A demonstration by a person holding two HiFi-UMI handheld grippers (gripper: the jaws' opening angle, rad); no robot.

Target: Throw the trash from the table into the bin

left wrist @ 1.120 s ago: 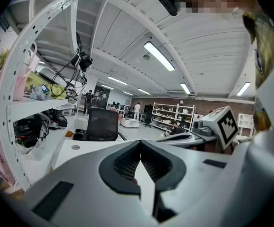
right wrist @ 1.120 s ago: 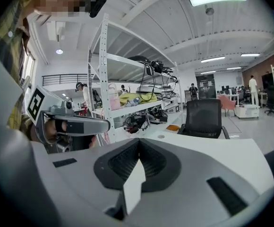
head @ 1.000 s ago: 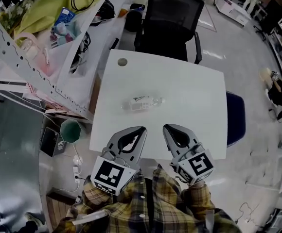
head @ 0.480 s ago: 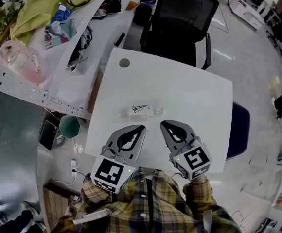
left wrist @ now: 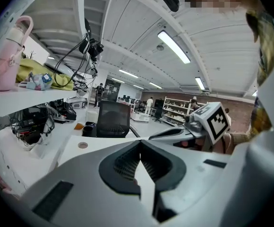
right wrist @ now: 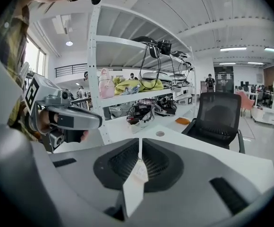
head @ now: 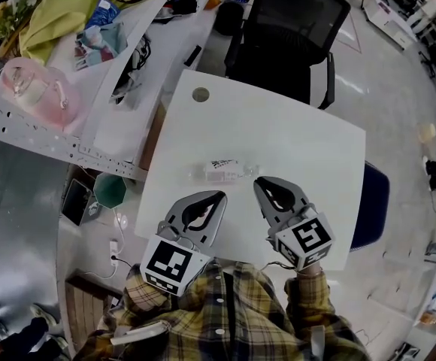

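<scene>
Looks like a big open-plan lab/office to me. There's a white worktop (head: 293,141) with a black mesh chair (head: 289,21), a white metal rack (right wrist: 95,70) stuffed with cables (right wrist: 141,111), long strip lights (left wrist: 176,47) overhead, plus more shelves (left wrist: 175,109) and people way at the back.

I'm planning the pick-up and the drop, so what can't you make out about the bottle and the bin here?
- Bottle, head view: the label print is too small to read, and whether it is empty is unclear.
- Bottle, both gripper views: the shut jaws block nearly all of it.
- Bin, head view: its top is cut by the shelf rail, and its contents are too small and dark to tell.
</scene>
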